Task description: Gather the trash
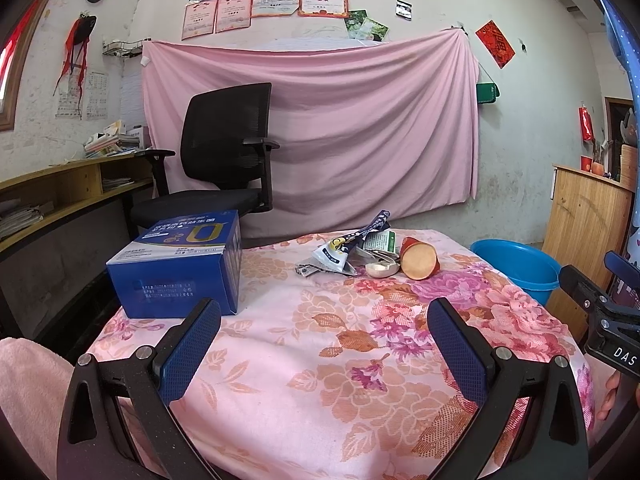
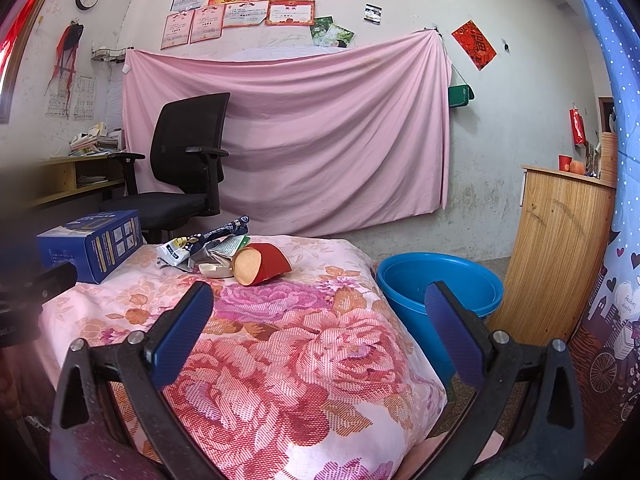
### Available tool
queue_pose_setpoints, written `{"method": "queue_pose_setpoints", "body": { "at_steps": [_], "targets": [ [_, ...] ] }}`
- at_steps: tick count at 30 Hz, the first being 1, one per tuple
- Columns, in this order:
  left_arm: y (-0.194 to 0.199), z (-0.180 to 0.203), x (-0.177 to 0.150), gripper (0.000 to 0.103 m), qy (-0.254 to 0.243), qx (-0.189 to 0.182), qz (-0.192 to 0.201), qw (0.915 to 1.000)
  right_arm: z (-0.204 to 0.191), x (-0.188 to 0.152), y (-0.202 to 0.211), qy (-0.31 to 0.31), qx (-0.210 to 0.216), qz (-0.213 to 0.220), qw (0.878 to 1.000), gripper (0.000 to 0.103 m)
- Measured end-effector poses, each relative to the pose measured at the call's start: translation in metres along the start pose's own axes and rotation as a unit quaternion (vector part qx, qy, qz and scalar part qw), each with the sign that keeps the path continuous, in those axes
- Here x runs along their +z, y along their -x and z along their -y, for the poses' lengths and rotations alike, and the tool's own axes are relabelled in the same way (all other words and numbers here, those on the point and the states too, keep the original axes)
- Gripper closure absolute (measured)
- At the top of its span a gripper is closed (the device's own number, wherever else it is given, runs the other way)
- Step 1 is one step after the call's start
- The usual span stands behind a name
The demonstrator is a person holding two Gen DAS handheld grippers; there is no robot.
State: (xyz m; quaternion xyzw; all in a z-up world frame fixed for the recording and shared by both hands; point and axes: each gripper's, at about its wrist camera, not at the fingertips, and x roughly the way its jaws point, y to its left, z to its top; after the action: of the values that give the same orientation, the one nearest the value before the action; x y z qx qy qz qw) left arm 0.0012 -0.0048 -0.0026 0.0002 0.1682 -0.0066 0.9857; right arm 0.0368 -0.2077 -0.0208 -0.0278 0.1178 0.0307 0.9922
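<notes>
A small heap of trash lay toward the far end of the table (image 1: 304, 364), which was covered by a pink flowered cloth (image 2: 288, 344). The heap was made of a crumpled white and dark-blue wrapper (image 1: 334, 256) with a yellow mark on it, a twisted dark-blue printed packet (image 1: 374, 226) rising behind it, a flattened green and white carton (image 1: 380, 242), a shallow cream-coloured lid or dish (image 1: 382, 269) lying flat, and a red paper cup (image 1: 420, 258) tipped on its side with its pale inside turned toward the camera. The pieces touched or overlapped one another; the cup lay at the right end of the heap, just beside the cream dish.

A blue cardboard box (image 1: 180, 268) with printed lettering stood closed on the left part of the table, apart from the heap. What it held could not be seen. A blue plastic basin (image 2: 438, 286) stood on the floor off the right edge of the table, beside a wooden cabinet (image 2: 560, 248); the part of its inside that showed looked bare.

The left gripper (image 1: 324, 316) hovered over the near half of the table with its blue-padded fingers (image 1: 192, 344) spread wide and nothing between them. The right gripper (image 2: 318, 300) was likewise spread wide and held nothing, its fingers (image 2: 452, 332) framing the table's right corner and the basin. Both were well short of the trash.
</notes>
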Motion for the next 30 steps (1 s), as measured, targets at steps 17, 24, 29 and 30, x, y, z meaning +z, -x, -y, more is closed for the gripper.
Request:
{"method": "queue_pose_setpoints", "body": {
  "at_steps": [17,24,29,30],
  "targets": [
    [-0.0002,-0.0007,-0.0007,0.002,0.002,0.000,0.000,1.0000,-0.0003,0.0001,-0.0002,0.000,0.000,-0.001,1.000,0.000],
    [0.0005,-0.0021,-0.0008,0.002,0.003,0.000,0.000,1.0000,-0.0002,0.0001,-0.0003,0.000,0.000,-0.001,1.000,0.000],
    [0.0013,-0.0029,-0.0008,0.002,0.005,0.000,0.000,1.0000,-0.0001,0.0002,-0.0005,-0.001,0.001,-0.002,1.000,0.000],
    [0.0022,-0.0042,-0.0004,0.002,0.006,0.000,0.000,1.0000,-0.0001,0.0003,-0.0005,-0.001,0.001,-0.003,1.000,0.000]
  ]
}}
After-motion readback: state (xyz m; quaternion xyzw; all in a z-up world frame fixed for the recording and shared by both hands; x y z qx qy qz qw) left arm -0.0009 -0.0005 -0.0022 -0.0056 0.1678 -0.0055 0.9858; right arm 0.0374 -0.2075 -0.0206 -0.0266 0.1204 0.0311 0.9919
